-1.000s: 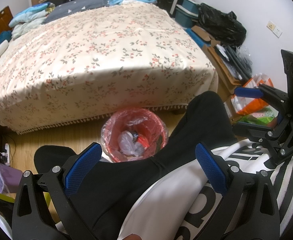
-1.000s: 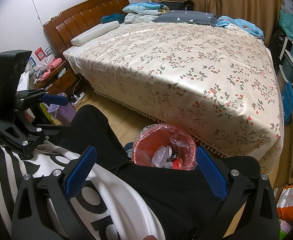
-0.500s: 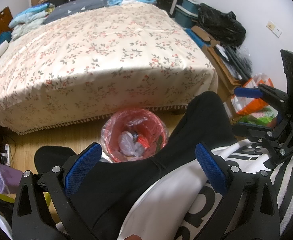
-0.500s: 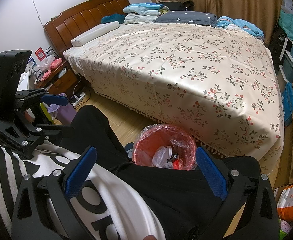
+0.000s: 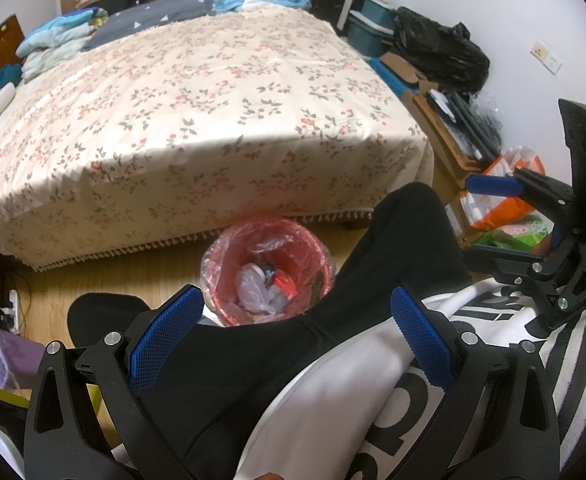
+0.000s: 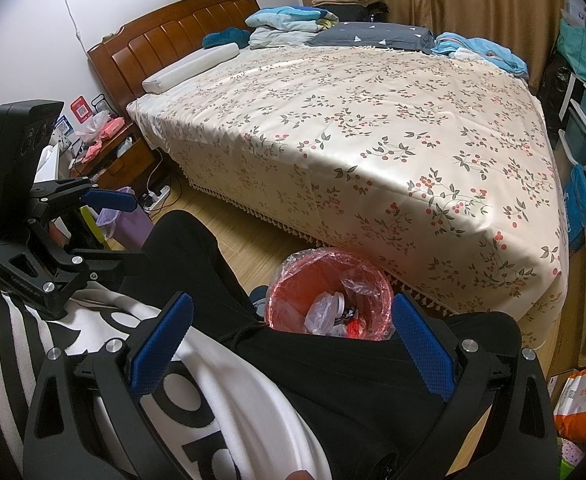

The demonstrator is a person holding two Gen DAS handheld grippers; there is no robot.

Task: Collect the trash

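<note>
A red trash bin [image 5: 229, 264] with a clear liner stands on the wood floor at the foot of the bed. It holds crumpled white plastic [image 5: 255, 290] and a red wrapper. The right wrist view has the same bin [image 6: 293, 300], partly hidden behind a black trouser leg. My left gripper [image 5: 293, 332] hovers open and empty over the person's lap, nearer than the bin. My right gripper [image 6: 291, 340] is likewise open with nothing between its blue pads. Each gripper also appears in the other's view: the right gripper [image 5: 489, 220] at the right, the left gripper [image 6: 121, 228] at the left.
A bed with a floral cover [image 5: 213, 120] fills the room beyond the bin. The person's black-trousered legs [image 5: 393, 264] flank the bin. A purple bag [image 5: 1, 352] and a power strip lie at the left. An orange bag [image 5: 509, 200], cardboard boxes and a black bag [image 5: 441, 52] crowd the right wall.
</note>
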